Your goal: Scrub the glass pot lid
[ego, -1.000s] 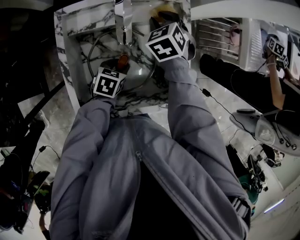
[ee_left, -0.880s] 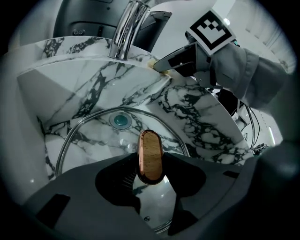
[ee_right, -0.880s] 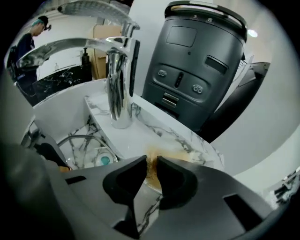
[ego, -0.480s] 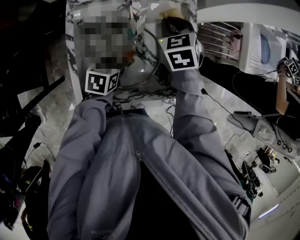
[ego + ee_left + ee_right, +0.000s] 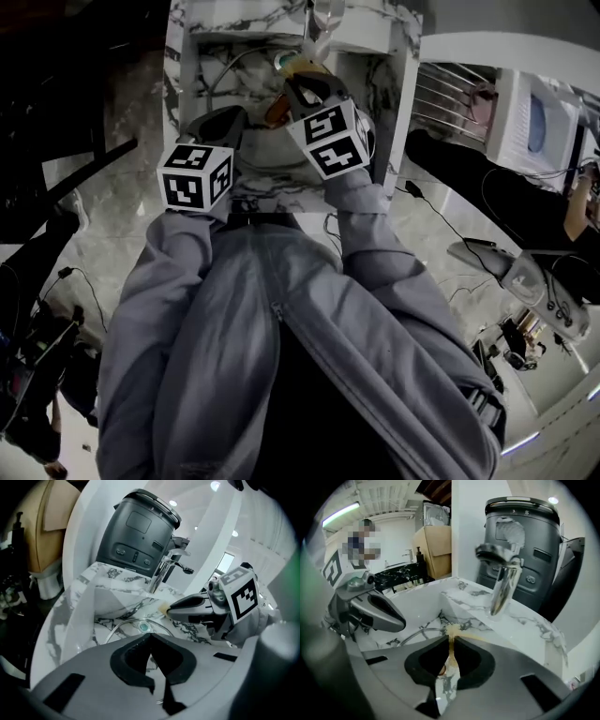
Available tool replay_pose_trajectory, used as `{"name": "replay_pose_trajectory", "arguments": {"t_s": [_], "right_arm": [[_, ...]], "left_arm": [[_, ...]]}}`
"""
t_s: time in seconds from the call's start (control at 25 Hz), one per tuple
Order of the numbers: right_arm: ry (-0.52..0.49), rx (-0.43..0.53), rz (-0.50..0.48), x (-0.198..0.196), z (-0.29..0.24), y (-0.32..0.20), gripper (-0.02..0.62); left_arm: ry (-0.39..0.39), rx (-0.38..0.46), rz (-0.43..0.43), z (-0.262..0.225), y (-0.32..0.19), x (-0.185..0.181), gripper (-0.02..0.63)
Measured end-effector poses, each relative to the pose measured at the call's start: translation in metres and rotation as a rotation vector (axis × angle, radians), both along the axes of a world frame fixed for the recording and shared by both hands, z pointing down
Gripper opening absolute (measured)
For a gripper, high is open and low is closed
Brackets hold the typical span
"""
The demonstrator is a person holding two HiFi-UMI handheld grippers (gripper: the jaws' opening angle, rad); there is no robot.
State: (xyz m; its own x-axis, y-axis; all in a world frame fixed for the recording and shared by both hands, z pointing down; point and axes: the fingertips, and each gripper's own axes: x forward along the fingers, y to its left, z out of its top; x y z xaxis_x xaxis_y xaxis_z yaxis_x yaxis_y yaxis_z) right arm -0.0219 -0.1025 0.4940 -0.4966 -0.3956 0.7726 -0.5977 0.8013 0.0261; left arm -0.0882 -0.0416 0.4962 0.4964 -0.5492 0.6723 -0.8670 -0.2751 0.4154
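Clear glass lid (image 5: pixel 143 627) lies flat in marble sink (image 5: pixel 119 603). Left gripper (image 5: pixel 150 638) closed, empty; right gripper (image 5: pixel 451 641) just closed, pinching thin tan sponge (image 5: pixel 452 630).

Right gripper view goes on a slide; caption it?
Right gripper, jaws just closed on a yellow sponge, faces the glass pot lid in the marble sink, faucet beyond.

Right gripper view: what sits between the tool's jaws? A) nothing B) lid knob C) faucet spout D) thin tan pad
D: a thin tan pad stands edge-on between the jaws of the right tool, which have just been closing on it, and its frayed tip pokes out past them.
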Motion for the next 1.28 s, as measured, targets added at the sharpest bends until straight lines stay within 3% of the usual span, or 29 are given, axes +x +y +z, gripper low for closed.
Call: {"name": "replay_pose_trajectory", "arguments": {"t_s": [0.16,0.36,0.52,0.76,1.28], "right_arm": [[0.014,-0.021,-0.155,-0.041,0.014,0.004,0.052],[0.108,-0.036,-0.397,-0.092,0.046,0.012,0.052],[0.195,-0.049,-0.502,-0.116,0.072,0.012,0.052],[0.297,-0.146,-0.564,-0.118,0.111,0.028,0.052],[0.281,-0.398,-0.523,-0.096,0.109,0.084,0.052]], "left_arm": [[-0.029,0.042,-0.047,-0.009,0.004,-0.015,0.015],[-0.023,0.057,-0.091,-0.016,0.016,-0.021,0.015],[-0.014,0.058,-0.115,-0.017,0.022,-0.027,0.015],[-0.017,0.038,-0.132,-0.013,0.031,-0.038,0.015],[-0.07,0.034,-0.102,-0.023,0.055,-0.032,0.015]]}}
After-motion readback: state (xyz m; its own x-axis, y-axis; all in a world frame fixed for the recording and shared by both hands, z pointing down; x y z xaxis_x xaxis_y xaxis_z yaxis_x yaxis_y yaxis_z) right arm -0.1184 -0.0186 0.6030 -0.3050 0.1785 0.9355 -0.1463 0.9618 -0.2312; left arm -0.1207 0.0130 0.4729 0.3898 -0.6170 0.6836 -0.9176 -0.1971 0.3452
